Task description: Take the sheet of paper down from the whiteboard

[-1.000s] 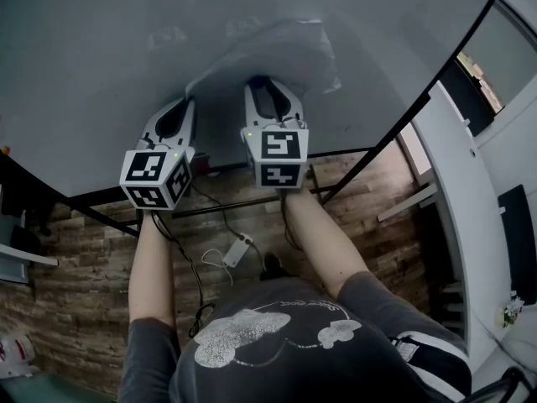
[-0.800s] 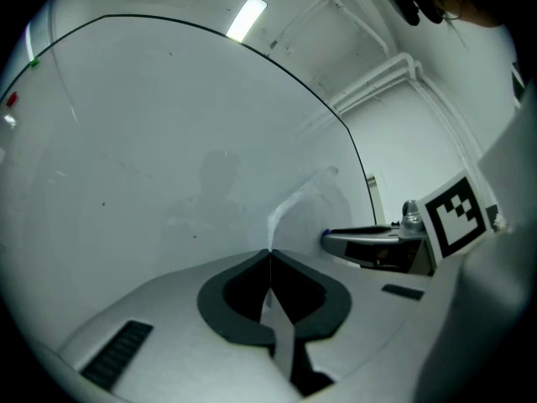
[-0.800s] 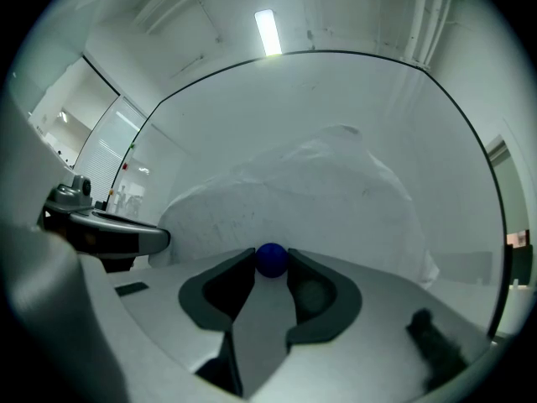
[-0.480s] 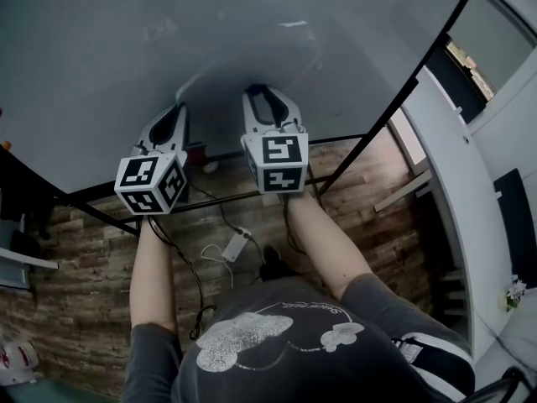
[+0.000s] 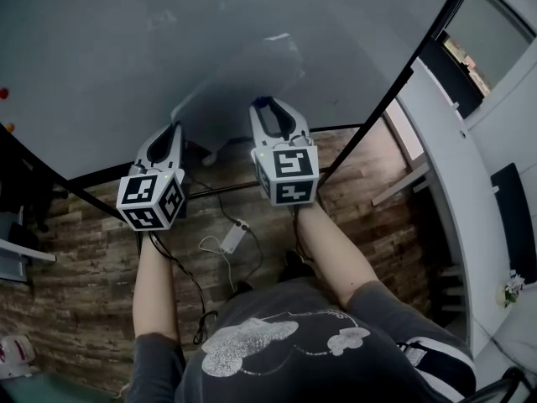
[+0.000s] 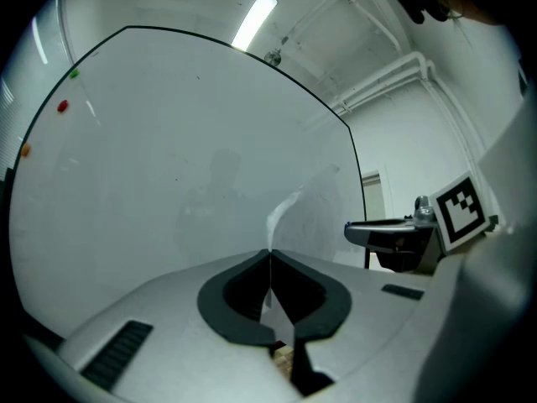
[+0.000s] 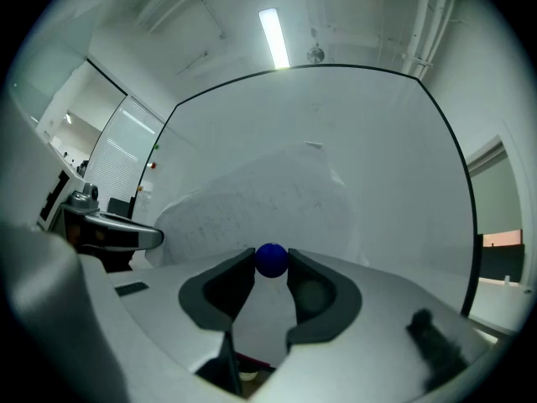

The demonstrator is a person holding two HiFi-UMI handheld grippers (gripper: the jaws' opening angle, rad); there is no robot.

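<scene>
A large whiteboard (image 5: 126,49) in a black frame fills the upper part of the head view. It stands over a wood-plank floor (image 5: 84,250), on which a white power strip (image 5: 231,239) and its cable lie. White walls close the room on the right, and a strip light (image 6: 256,19) runs along the ceiling. The sheet of paper (image 7: 260,200) hangs at the lower middle of the board, with its left edge bowed away from the surface. Both forearms reach forward side by side, and the two tools point level at the board. The left gripper (image 6: 270,254) has its fingers pressed together on the bowed edge of the sheet. The right gripper (image 7: 270,263), just beside it, holds its fingers partly apart and clamped on a small blue ball (image 7: 270,258) in front of the paper. Small red (image 6: 62,106), green (image 6: 74,74) and orange (image 6: 25,149) dots sit near the board's left edge.
</scene>
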